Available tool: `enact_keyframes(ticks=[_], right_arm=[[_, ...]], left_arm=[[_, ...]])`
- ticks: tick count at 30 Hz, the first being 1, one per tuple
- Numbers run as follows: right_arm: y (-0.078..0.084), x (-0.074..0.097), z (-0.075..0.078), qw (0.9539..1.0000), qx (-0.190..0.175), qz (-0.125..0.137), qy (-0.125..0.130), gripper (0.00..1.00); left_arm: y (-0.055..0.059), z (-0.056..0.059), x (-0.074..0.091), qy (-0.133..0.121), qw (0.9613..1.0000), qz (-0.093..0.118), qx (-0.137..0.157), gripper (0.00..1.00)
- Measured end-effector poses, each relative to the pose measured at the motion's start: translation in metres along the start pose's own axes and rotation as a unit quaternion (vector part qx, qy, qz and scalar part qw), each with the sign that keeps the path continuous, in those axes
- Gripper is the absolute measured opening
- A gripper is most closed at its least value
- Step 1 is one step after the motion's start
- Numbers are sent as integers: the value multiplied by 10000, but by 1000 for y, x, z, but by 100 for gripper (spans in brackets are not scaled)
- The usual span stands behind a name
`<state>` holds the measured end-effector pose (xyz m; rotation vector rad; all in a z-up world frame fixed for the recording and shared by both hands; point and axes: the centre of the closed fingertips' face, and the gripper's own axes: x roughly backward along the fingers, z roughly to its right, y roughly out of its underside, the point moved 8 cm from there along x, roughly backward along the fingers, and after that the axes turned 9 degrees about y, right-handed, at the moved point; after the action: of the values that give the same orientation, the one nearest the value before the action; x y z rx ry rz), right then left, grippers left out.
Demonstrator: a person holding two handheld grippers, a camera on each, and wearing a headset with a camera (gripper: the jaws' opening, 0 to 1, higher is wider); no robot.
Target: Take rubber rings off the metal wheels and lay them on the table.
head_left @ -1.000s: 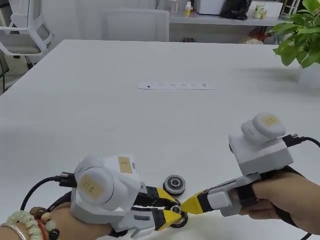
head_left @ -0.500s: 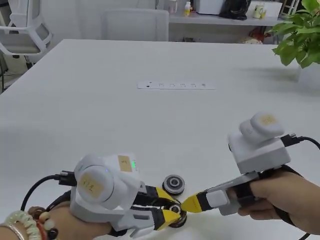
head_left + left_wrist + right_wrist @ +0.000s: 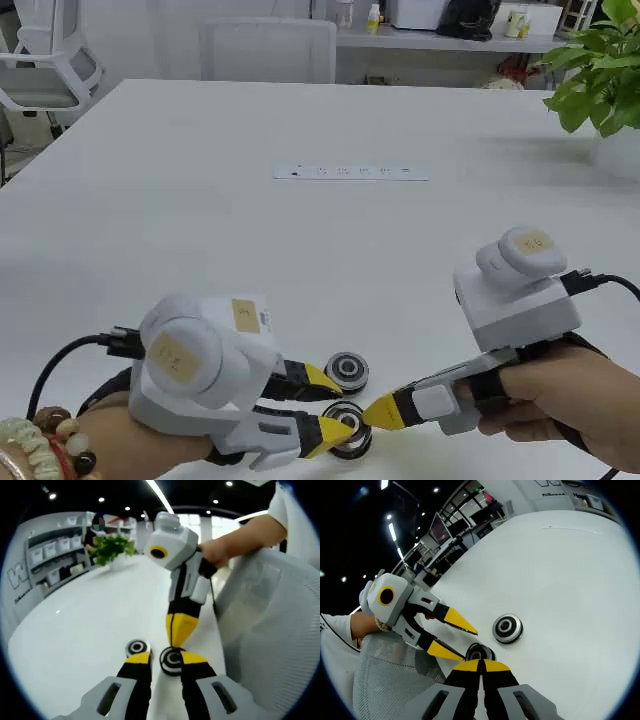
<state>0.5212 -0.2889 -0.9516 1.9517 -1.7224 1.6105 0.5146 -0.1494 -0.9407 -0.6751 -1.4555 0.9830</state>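
Two small metal wheels with dark rubber rings lie on the white table near its front edge. The far wheel lies free. The near wheel sits between the spread jaws of my left gripper, close against one jaw; that gripper is open. My right gripper comes in from the right, shut, with its yellow tips against the near wheel's rim. Whether they pinch the ring is hidden.
A white power strip lies at mid-table. A leafy plant stands at the far right corner. Chairs and a shelf with bottles stand behind the table. Cables trail from both grippers.
My left gripper has drawn back a little to the left and its jaws stand slightly wider, so the near wheel shows more. The right gripper's tips stay at that wheel.
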Motion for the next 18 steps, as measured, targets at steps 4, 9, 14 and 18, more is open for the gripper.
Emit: enact_keyframes(ticks=[4,9,14,18], right_arm=[[-2,3,0,10000,-16,68,24,0],[-4,5,0,9999,-35,146,39,0],[-5,8,-1,9998,-32,196,43,0],[-7,10,-2,9996,-30,267,49,0]], left_arm=[[-5,-3,11,15,9997,212,120,31],[-9,-3,24,-37,9997,226,91,34],[-16,-2,37,-106,9995,278,97,40],[-23,1,42,-101,9993,344,45,47]])
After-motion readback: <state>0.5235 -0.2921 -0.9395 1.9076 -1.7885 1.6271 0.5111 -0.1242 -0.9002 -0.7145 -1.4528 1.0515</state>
